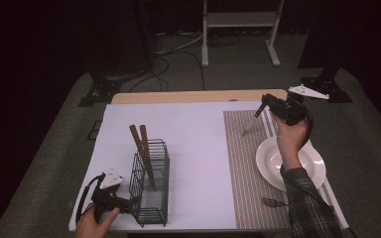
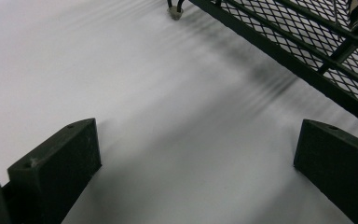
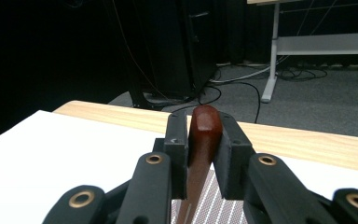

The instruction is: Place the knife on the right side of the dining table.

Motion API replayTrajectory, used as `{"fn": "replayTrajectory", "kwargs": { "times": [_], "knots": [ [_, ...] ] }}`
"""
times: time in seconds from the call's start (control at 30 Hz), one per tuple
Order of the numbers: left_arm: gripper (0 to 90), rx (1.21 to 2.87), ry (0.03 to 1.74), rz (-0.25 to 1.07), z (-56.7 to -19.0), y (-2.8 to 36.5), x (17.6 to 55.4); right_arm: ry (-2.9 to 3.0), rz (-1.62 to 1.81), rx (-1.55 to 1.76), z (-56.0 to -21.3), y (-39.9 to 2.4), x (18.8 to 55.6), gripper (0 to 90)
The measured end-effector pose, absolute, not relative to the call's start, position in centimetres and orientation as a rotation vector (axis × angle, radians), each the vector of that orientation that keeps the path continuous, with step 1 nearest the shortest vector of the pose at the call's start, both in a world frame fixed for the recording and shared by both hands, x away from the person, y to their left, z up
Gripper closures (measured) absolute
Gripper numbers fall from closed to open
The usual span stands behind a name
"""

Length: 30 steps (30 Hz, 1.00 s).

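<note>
My right gripper (image 1: 260,111) is held above the far end of the striped placemat (image 1: 243,168) and is shut on the red-brown handle of a utensil (image 3: 204,133). The handle's rounded end pokes out past the pads, and its metal end (image 1: 249,130) hangs down toward the mat. My left gripper (image 1: 125,204) rests low at the near left, beside a black wire caddy (image 1: 151,198). Its jaws stand wide open (image 2: 196,158) over the white sheet with nothing between them. The caddy's mesh wall (image 2: 307,42) runs across the upper right of the left gripper view.
Two brown-handled utensils (image 1: 141,141) stand in the caddy. A white plate (image 1: 268,161) lies on the placemat under the right forearm, and a fork (image 1: 273,202) lies near the mat's front edge. The wooden table edge (image 1: 193,96) runs along the far side.
</note>
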<state>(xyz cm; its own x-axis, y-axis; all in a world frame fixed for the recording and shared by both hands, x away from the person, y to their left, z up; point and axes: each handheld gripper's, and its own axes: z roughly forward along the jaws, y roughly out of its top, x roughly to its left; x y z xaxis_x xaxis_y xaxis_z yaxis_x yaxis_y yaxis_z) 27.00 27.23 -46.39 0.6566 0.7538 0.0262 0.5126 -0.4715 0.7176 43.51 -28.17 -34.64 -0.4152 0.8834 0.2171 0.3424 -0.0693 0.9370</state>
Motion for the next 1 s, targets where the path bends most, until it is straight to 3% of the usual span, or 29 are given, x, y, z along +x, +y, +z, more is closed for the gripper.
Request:
{"fn": "replayTrajectory", "kwargs": {
  "times": [1.0],
  "knots": [
    [0.0, 2.174, 0.978, 0.443, -46.4, 27.2, 27.0, 1.683, 1.466, 1.456, -36.5, -32.5, 43.5, 69.1]
  ]
}}
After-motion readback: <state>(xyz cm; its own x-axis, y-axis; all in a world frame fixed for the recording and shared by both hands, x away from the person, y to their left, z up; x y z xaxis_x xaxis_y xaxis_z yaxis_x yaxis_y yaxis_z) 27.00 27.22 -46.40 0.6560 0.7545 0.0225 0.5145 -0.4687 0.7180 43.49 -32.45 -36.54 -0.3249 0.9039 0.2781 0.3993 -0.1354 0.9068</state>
